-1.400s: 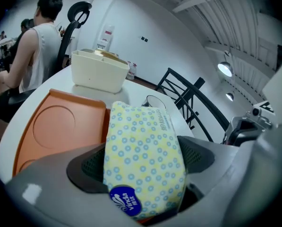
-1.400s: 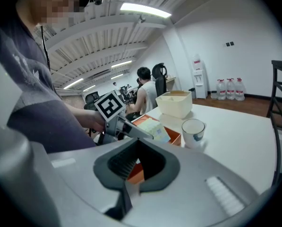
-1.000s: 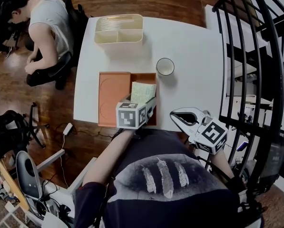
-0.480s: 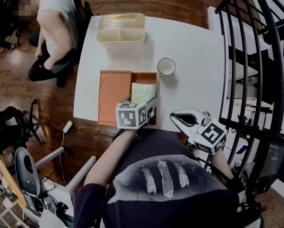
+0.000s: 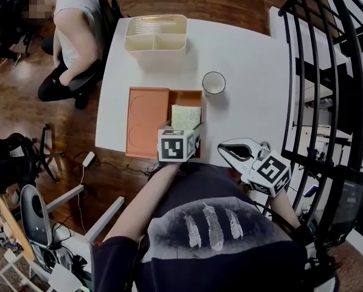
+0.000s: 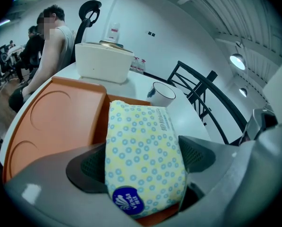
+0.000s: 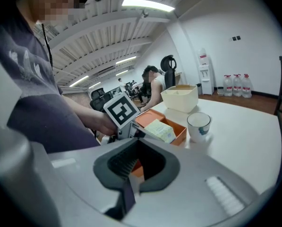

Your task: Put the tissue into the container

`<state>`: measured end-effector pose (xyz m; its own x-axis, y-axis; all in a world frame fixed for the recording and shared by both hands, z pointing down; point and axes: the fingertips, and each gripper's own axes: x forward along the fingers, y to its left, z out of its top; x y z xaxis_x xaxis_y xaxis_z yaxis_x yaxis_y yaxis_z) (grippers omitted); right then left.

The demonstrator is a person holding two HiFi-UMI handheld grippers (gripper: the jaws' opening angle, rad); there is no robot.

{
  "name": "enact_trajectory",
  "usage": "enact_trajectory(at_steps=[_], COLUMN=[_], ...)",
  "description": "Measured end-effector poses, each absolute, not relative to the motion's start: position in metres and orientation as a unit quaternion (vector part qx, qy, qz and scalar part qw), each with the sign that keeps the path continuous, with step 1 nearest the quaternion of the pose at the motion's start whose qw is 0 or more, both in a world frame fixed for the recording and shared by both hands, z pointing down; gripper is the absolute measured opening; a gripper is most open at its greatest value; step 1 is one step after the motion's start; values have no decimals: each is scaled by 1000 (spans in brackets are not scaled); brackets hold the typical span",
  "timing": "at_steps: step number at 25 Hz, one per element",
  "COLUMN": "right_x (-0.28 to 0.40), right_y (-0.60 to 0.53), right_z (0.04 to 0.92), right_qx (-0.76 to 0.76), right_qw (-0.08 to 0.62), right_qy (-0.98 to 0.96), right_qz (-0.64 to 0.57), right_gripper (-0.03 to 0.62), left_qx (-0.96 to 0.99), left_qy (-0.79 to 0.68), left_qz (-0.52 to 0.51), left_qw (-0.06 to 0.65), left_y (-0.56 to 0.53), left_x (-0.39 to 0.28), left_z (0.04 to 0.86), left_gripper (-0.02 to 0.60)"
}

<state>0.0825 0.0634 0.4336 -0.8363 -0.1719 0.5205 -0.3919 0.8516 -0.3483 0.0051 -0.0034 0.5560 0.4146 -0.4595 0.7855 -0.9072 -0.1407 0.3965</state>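
Observation:
A yellow tissue pack (image 5: 186, 115) with blue rings lies in the right compartment of the orange tray (image 5: 146, 114) at the table's near edge. In the left gripper view the tissue pack (image 6: 143, 155) fills the space between the jaws, with a pad against each long side. My left gripper (image 5: 193, 140) is shut on it over the tray's (image 6: 60, 122) near end. The right gripper (image 5: 228, 149) hangs off the table's near edge to the right, shut and holding nothing. From the right gripper view the pack (image 7: 160, 129) shows inside the tray.
A cream divided container (image 5: 155, 35) stands at the table's far edge, also visible as the cream bin (image 6: 103, 60). A white cup (image 5: 213, 83) sits just right of the tray. A black railing (image 5: 327, 102) runs along the right. A person sits at far left.
My left gripper has shifted slightly right and turned a little; the pack stays in the tray. The right gripper has hardly moved. The seated person has shifted.

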Motion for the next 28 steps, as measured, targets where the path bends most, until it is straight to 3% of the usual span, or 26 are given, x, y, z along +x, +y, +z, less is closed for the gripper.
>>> enact_trajectory(at_steps=[5,10,16,21,23,27,28], right_x=[83,84,80,75,72,67,67], right_y=[68,66,56,45,43,40,39], right_z=[433,428,400,351,339,335,335], right_qx=[148,150,148,139,138,141,143], right_qw=[245,248,187,89,68,65,66], right_qy=[-931,-930,-943,-956,-959,-961,-961], right_qz=[228,226,231,241,237,230,229], right_gripper=[3,3,3,3,3,2,3], left_qx=[721,763,875,918,925,933,934], left_qy=[-479,-479,-412,-341,-327,-316,-312], left_qz=[219,150,52,93,119,103,98], left_qw=[451,407,250,179,153,140,143], left_y=[2,-9,-5,22,32,43,43], left_x=[0,-9,-27,-37,-40,-46,-46], left_z=[543,481,350,311,311,309,309], left_gripper=[486,486,485,477,374,14,14])
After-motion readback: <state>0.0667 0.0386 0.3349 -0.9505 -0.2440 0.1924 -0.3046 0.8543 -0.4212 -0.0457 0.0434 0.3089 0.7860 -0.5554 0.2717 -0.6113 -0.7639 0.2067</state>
